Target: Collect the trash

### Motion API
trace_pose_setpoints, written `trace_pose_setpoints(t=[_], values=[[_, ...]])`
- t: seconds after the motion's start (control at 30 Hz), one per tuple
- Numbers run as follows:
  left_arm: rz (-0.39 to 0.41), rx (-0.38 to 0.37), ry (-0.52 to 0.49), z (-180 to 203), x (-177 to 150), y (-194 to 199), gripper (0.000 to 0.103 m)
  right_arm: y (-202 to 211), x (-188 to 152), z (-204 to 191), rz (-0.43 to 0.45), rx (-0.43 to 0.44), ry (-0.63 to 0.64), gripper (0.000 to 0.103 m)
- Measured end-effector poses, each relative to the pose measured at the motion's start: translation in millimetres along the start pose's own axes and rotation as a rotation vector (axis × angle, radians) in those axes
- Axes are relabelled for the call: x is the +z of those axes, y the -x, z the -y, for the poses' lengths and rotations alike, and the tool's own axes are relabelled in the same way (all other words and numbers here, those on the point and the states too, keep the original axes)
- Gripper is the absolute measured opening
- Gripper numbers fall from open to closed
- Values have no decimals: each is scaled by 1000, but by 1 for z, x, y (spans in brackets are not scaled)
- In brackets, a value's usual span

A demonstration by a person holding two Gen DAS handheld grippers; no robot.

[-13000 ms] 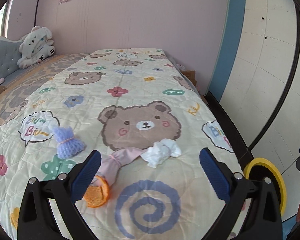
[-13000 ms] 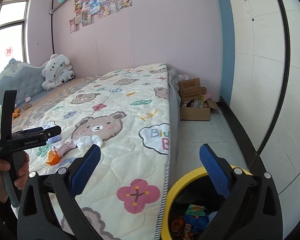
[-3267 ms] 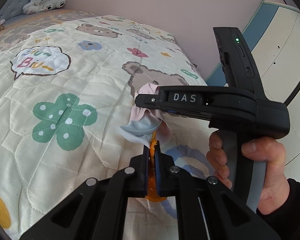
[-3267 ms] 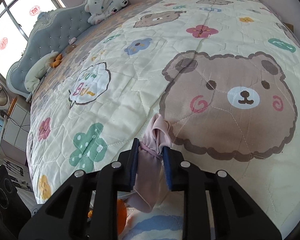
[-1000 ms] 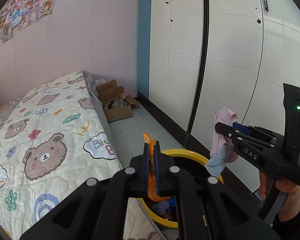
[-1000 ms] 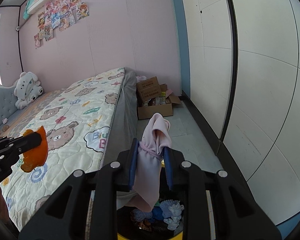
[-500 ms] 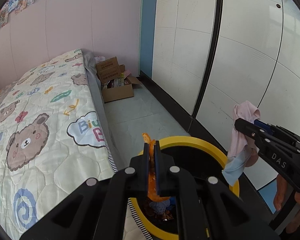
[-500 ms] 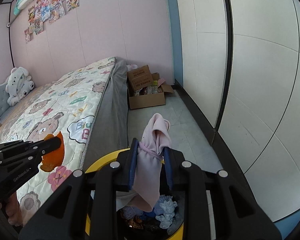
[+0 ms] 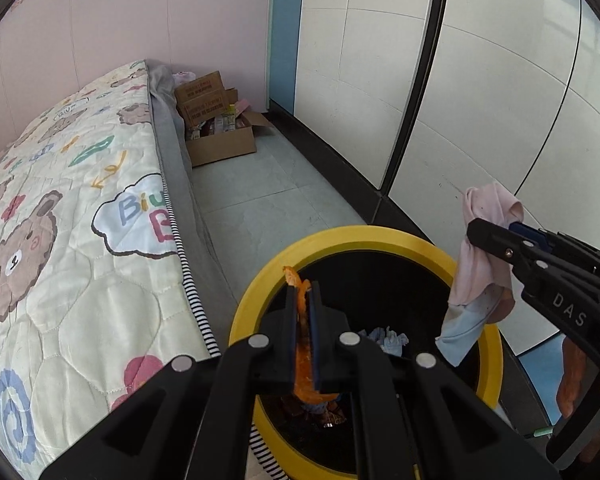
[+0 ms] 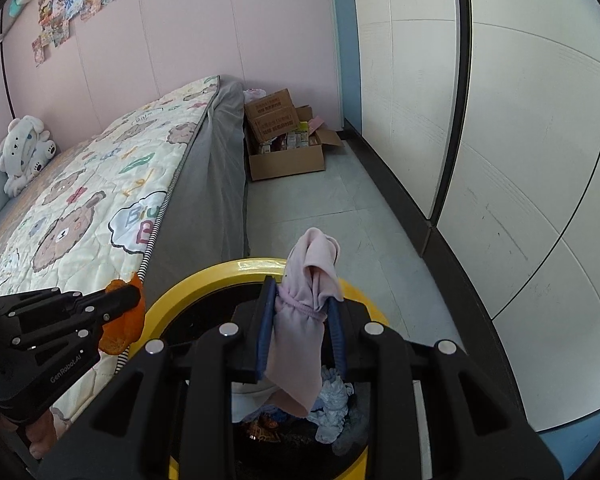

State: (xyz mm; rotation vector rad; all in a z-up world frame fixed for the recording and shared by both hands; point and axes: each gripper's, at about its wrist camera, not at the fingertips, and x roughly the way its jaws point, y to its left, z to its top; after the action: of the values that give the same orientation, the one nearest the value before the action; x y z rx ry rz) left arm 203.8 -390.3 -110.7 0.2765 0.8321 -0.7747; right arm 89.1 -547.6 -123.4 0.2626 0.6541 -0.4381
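Observation:
A yellow-rimmed black bin (image 9: 340, 238) (image 10: 204, 276) stands on the floor beside the bed, with crumpled trash inside. My left gripper (image 9: 303, 292) (image 10: 134, 298) is shut on a flat orange peel (image 9: 302, 344) (image 10: 122, 326), held over the bin's near-left rim. My right gripper (image 10: 302, 312) (image 9: 480, 232) is shut on a limp pink cloth (image 10: 300, 340) (image 9: 480, 264) with a pale blue end, which hangs over the bin's right side.
The bed with a bear-print quilt (image 9: 60, 216) (image 10: 92, 200) runs along the left, its grey side (image 10: 208, 200) close to the bin. An open cardboard box (image 9: 220, 136) (image 10: 288, 148) sits on the tiled floor behind. White panelled doors (image 9: 460, 100) line the right.
Both grippers have sunk towards the bin with their loads and tilted further down; the bin now fills more of both views. Neither grip has changed.

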Motion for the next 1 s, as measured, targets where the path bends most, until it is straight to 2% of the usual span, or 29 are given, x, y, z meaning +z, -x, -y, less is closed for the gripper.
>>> trace_pose_setpoints(t=[0.13, 0.23, 0.3, 0.37, 0.43, 0.47, 0.73, 1.0], values=[[-9, -19, 13, 0, -1, 0, 6, 2, 1, 4, 0, 4, -21, 26], [-20, -27, 25, -1, -1, 2, 12, 5, 1, 8, 1, -6, -30, 28], [-21, -36, 38, -2, -1, 6, 24, 10, 1, 11, 2, 4, -43, 32], [-6, -32, 38, -1, -1, 11, 31, 13, 1, 14, 4, -3, -58, 35], [4, -21, 37, -2, -1, 16, 42, 17, 1, 17, 10, -5, -70, 39], [8, -21, 44, -3, -1, 18, 53, 19, 1, 18, 12, -5, -79, 40], [49, -7, 83, -19, -4, 42, 54, 33, -3, 19, 9, -5, -89, 40], [79, 40, 123, -49, -16, 72, 54, 45, -7, -7, 8, 32, -51, 40]])
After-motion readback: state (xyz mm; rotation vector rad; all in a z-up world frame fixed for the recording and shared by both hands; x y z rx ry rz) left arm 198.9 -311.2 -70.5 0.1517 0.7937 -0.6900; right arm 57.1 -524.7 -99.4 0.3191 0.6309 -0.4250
